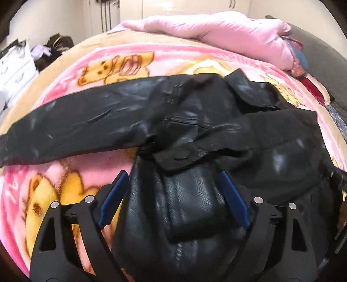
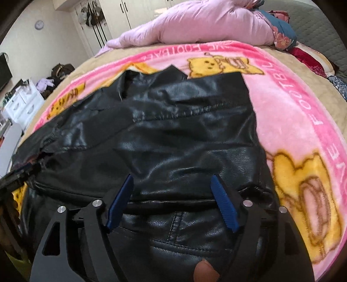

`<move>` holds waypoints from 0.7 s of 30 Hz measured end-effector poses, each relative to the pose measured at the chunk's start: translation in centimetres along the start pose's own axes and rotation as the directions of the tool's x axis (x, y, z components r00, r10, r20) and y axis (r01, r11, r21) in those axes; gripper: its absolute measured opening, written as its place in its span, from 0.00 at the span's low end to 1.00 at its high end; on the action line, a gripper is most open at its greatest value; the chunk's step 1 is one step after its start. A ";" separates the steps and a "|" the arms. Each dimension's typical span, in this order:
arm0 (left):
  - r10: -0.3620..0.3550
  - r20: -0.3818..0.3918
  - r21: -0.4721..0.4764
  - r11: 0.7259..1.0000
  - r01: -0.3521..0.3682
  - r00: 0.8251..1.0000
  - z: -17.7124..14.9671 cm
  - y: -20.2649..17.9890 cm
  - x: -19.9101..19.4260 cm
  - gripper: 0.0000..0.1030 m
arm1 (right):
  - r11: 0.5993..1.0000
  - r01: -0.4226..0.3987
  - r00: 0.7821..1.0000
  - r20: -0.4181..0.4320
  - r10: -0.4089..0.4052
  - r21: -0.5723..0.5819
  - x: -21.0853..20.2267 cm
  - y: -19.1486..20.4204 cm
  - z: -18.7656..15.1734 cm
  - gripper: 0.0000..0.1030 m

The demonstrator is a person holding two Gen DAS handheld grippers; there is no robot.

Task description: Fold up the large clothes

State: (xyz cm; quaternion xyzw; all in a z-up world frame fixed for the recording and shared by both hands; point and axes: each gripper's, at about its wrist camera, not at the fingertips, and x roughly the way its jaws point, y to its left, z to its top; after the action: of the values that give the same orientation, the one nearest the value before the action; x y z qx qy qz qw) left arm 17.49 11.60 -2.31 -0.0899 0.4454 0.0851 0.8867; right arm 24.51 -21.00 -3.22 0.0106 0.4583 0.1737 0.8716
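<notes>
A black leather jacket [image 1: 195, 121] lies on a pink cartoon blanket [image 1: 91, 164] on a bed. One sleeve [image 1: 71, 128] stretches out to the left. In the left wrist view my left gripper [image 1: 173, 180] is open, its blue pads either side of the jacket's lower edge with a buttoned tab. In the right wrist view the jacket [image 2: 173, 134] fills the middle, its right part folded over. My right gripper [image 2: 172, 182] is open just above the leather, holding nothing. The left gripper shows at the left edge [image 2: 15, 175] by the jacket.
A pink quilt [image 1: 216, 32] is piled at the far side of the bed, with dark red and blue bedding [image 1: 301, 58] to its right. White drawers [image 2: 23, 104] and bags stand left of the bed. Wardrobes [image 2: 121, 15] line the back wall.
</notes>
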 end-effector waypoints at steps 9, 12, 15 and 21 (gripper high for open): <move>-0.033 0.130 0.077 0.997 0.023 0.991 2.8 -1.8 -2.0 0.26 | 1.000 -0.001 0.989 0.148 0.001 0.003 -2.7 0.1 0.1 0.79; 0.006 0.171 0.121 0.992 -0.027 0.985 3.3 -2.2 -2.3 0.27 | 0.999 0.009 0.989 0.145 -0.014 0.036 -2.6 -0.8 0.5 0.79; 0.028 0.101 0.126 0.991 -0.040 0.995 3.0 -2.0 0.1 0.29 | 0.998 0.062 0.998 0.029 -0.063 0.020 0.3 -1.0 -0.2 0.79; 0.015 0.032 0.095 0.995 -0.018 0.999 0.9 -0.9 2.1 0.42 | 0.991 0.126 0.992 0.007 -0.126 -0.045 1.3 -0.2 -0.7 0.79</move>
State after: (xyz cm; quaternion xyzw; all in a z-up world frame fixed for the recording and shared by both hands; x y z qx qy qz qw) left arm 19.59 11.08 -3.40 -0.0426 0.4359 0.0726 0.8961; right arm 24.64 -20.87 -4.66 -0.0380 0.4522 0.1286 0.8818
